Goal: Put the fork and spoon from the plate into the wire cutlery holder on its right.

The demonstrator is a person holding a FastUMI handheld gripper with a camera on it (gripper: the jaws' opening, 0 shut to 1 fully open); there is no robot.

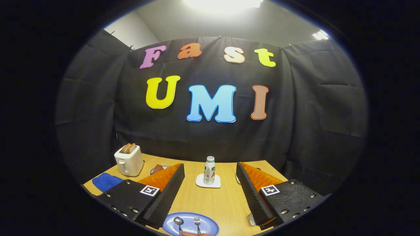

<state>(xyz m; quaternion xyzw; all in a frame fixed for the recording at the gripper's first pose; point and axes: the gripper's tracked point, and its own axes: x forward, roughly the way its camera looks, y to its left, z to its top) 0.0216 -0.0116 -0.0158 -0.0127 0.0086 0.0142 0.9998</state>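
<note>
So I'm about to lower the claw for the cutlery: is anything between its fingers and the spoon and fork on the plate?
Nothing visible. The claw is open, and bare table lies between its fingers down to the blue plate, where the spoon and fork lie side by side. The bottle stands beyond the fingertips.

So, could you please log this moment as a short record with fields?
tongs: open, fingers wide apart, holding nothing
plate: blue, on the table between the fingers, near their base
spoon: on the plate, beside the fork
fork: on the plate
bottle: upright on a white coaster, ahead between the fingertips
toaster: white, bread in its slots, beyond the left finger
cloth: blue, near the toaster
</note>
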